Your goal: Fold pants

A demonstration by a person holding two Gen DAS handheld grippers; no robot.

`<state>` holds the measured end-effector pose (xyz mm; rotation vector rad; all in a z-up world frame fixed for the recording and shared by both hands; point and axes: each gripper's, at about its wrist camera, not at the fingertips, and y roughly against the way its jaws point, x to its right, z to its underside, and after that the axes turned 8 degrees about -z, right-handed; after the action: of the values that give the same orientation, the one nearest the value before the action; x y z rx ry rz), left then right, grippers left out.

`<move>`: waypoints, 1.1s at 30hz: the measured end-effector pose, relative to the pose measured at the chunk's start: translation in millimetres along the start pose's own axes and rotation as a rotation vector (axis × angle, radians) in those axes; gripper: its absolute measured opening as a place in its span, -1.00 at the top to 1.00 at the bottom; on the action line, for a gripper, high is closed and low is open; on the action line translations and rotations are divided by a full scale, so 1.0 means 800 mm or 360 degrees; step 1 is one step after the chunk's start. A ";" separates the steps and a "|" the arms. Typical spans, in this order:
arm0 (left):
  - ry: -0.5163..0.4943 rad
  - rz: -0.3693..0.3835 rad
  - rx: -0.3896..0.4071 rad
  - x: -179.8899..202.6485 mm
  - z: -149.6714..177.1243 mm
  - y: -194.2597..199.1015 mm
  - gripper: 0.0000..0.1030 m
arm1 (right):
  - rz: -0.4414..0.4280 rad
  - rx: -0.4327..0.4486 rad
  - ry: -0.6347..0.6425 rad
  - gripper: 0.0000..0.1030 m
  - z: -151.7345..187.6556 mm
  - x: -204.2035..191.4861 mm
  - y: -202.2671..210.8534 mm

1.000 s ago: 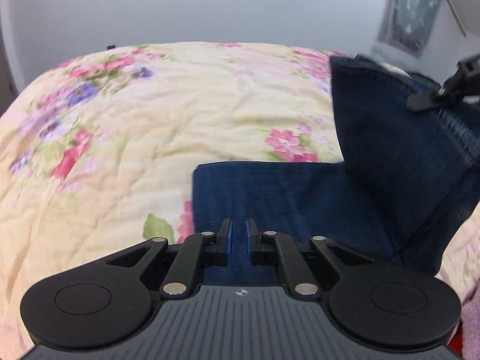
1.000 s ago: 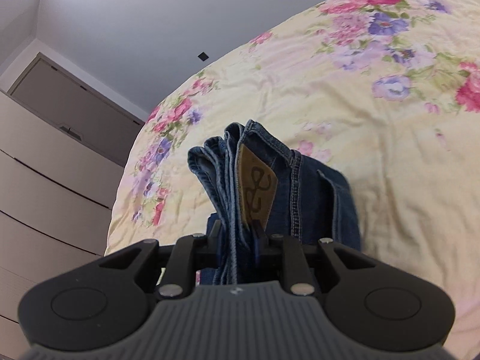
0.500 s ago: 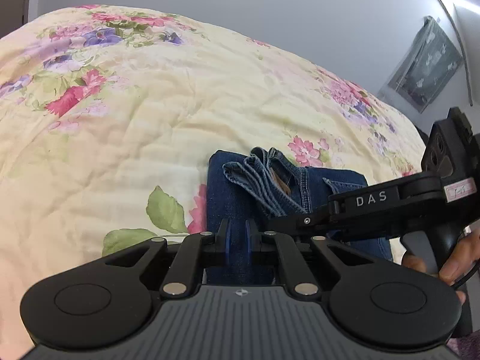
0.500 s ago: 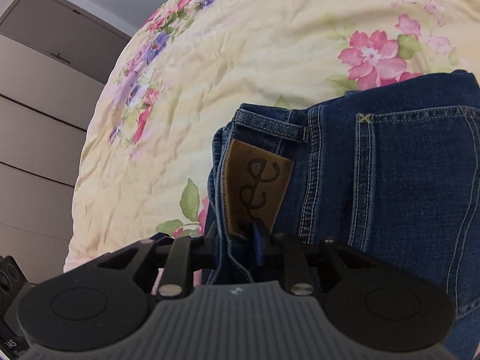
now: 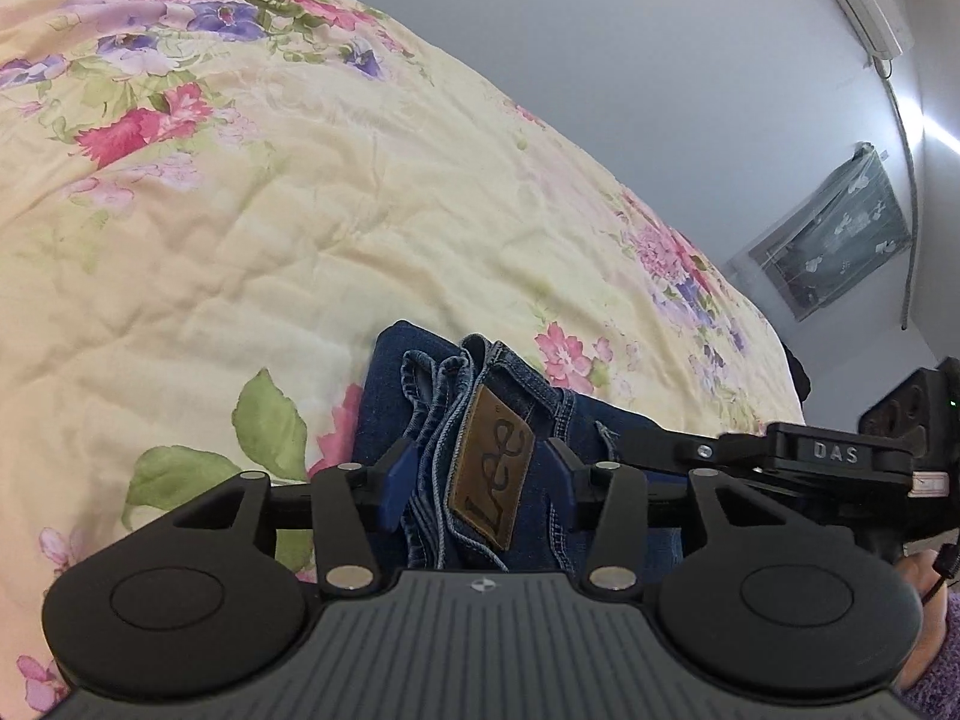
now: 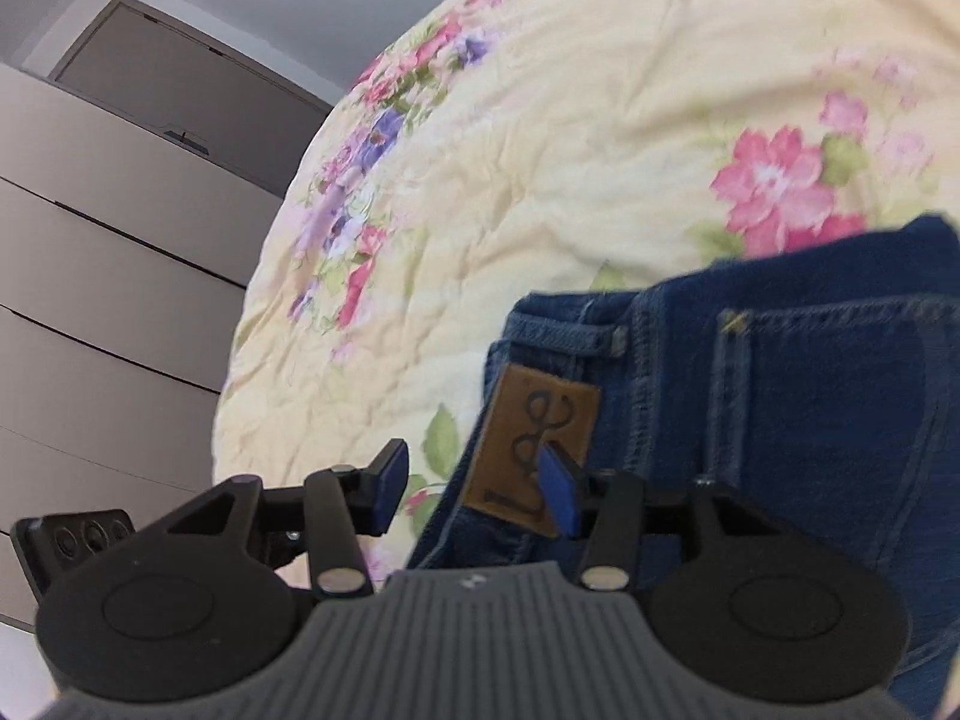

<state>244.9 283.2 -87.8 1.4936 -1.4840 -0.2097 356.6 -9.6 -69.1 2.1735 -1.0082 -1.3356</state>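
Dark blue jeans (image 5: 540, 408) lie folded on the floral bedspread (image 5: 270, 210), waistband with a brown leather patch (image 5: 492, 480) on top. My left gripper (image 5: 474, 480) is open, its jaws standing on either side of the waistband and patch. My right gripper (image 6: 474, 486) is open too; the jeans (image 6: 810, 408) lie flat under and ahead of it, with the patch (image 6: 528, 450) between its fingers. The right gripper's body also shows in the left wrist view (image 5: 840, 456), at the right.
The cream floral bedspread (image 6: 570, 150) stretches all around the jeans. A pale wardrobe with drawers (image 6: 108, 252) stands beyond the bed's left edge. A grey wall, a covered frame (image 5: 834, 246) and an air-conditioner (image 5: 864, 6) are at the back right.
Both grippers have opened and let go of the jeans. The right gripper brought the waistband end down onto the folded legs, and it now lies flat.
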 end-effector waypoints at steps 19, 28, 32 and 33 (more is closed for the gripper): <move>-0.0425 0.0014 -0.0075 0.026 -0.007 -0.083 0.22 | 0.0149 0.0090 0.0042 0.61 0.020 0.141 0.040; -0.0844 -0.0248 0.0145 0.104 0.002 -0.025 0.68 | 0.0116 0.0118 0.0108 0.63 0.021 0.121 0.066; -0.0716 -0.0284 0.0107 0.079 -0.015 -0.032 0.70 | 0.0113 0.0229 0.0271 0.63 0.015 0.093 0.104; -0.0678 -0.0302 0.0076 0.068 -0.015 -0.039 0.71 | 0.0148 0.0245 0.0316 0.63 0.013 0.088 0.109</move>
<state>287.4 236.4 -77.0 1.7015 -1.6836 -0.6433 335.3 -119.4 -59.4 2.2863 -1.1495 -1.0075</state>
